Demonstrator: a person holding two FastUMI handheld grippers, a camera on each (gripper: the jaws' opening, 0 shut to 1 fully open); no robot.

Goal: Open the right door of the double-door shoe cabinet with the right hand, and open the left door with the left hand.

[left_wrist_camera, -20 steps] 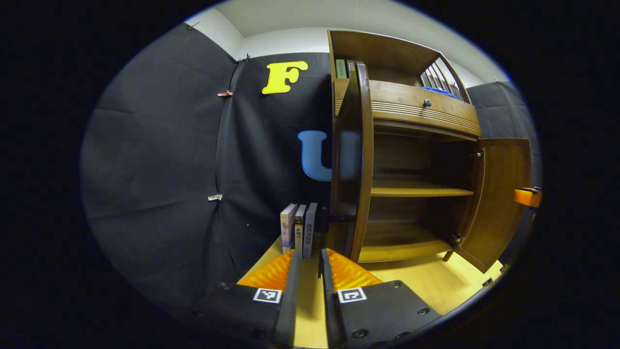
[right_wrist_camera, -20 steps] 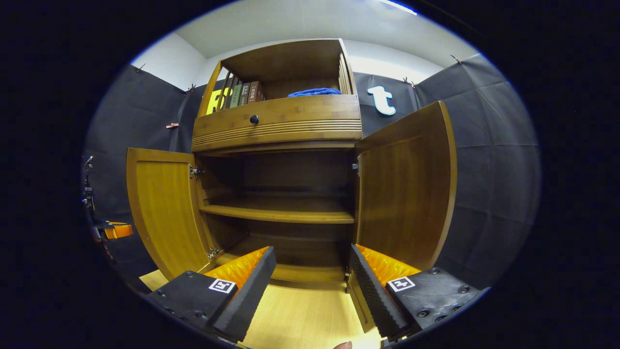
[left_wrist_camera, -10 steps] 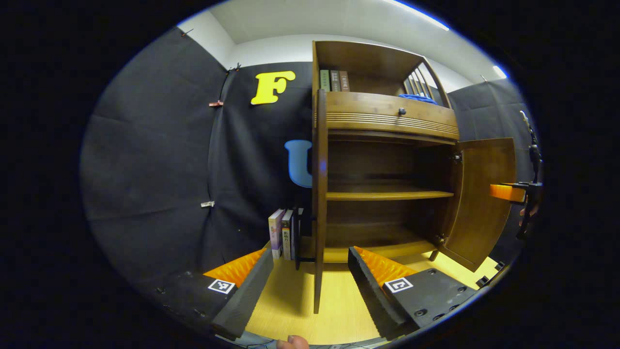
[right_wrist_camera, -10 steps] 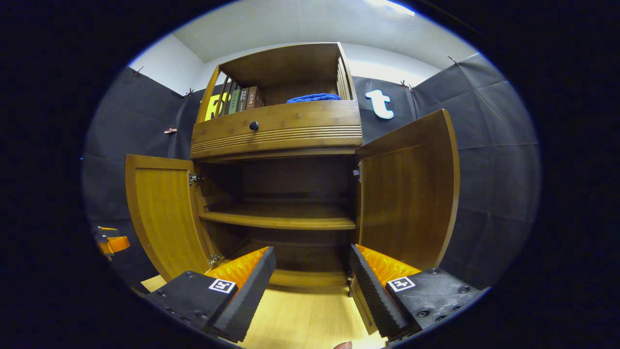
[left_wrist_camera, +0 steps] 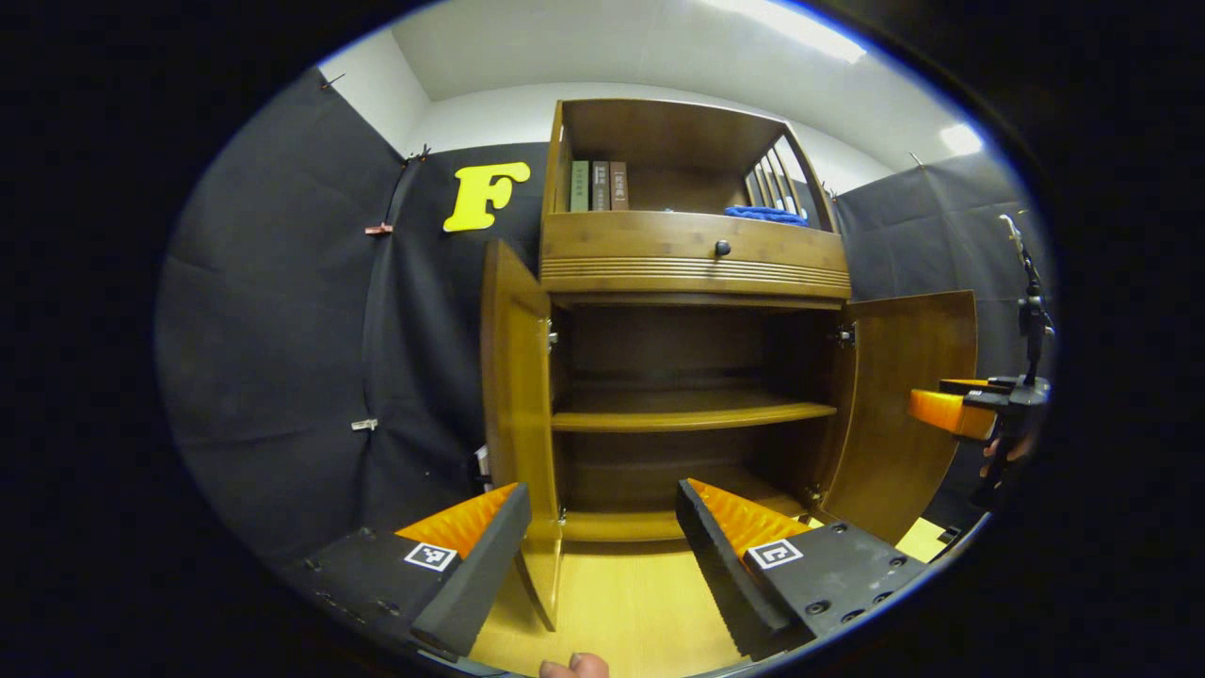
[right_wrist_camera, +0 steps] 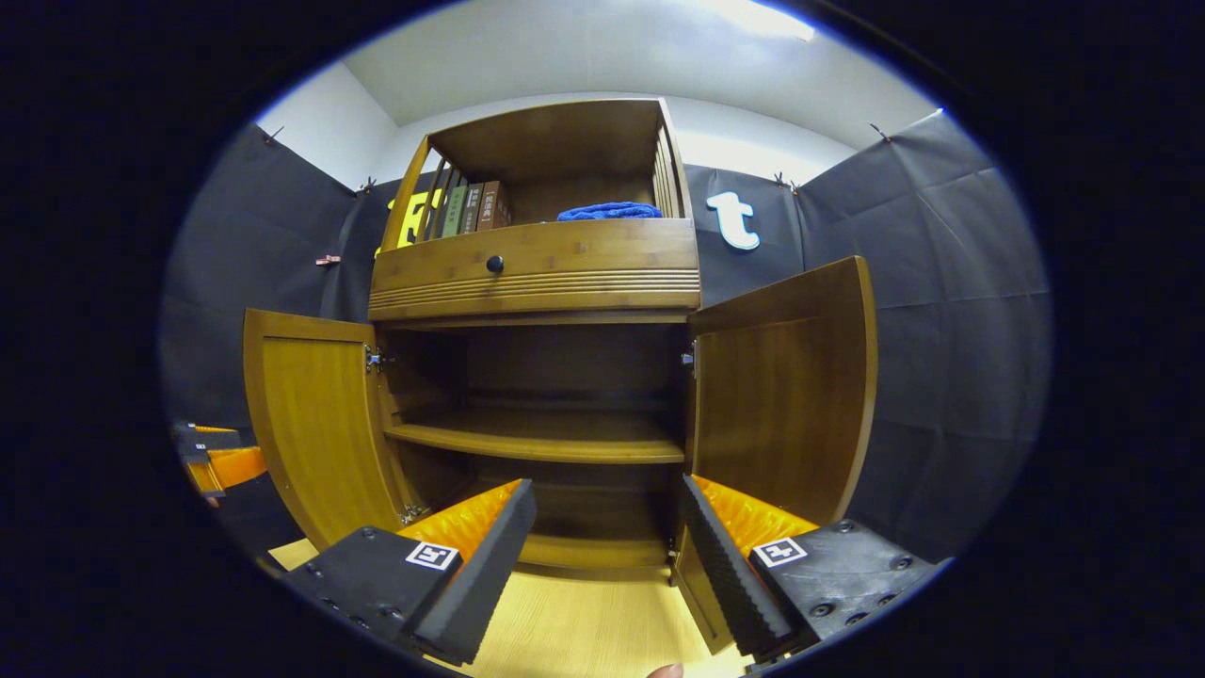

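Observation:
The wooden shoe cabinet (left_wrist_camera: 692,282) (right_wrist_camera: 537,282) stands with both lower doors swung open and its inner shelf (left_wrist_camera: 687,414) bare. In the left gripper view the left door (left_wrist_camera: 513,386) is just beyond my open left gripper (left_wrist_camera: 602,541), whose fingers touch nothing. The right door (left_wrist_camera: 904,405) stands wide, with my right gripper (left_wrist_camera: 946,411) and the hand holding it beside its outer edge. In the right gripper view my right gripper (right_wrist_camera: 607,551) is open and holds nothing, in front of the cabinet, between the left door (right_wrist_camera: 315,424) and the right door (right_wrist_camera: 781,405). The left gripper (right_wrist_camera: 221,463) shows past the left door.
Above the doors is a drawer with a dark knob (left_wrist_camera: 722,248). The top shelf holds three upright books (left_wrist_camera: 598,185) and a folded blue cloth (left_wrist_camera: 764,214). The cabinet rests on a light wooden surface (left_wrist_camera: 640,612). Black cloth walls close in on both sides.
My left gripper went from nearly shut to open and swung round to face the cabinet front. The left door now stands wide open. The right gripper barely moved.

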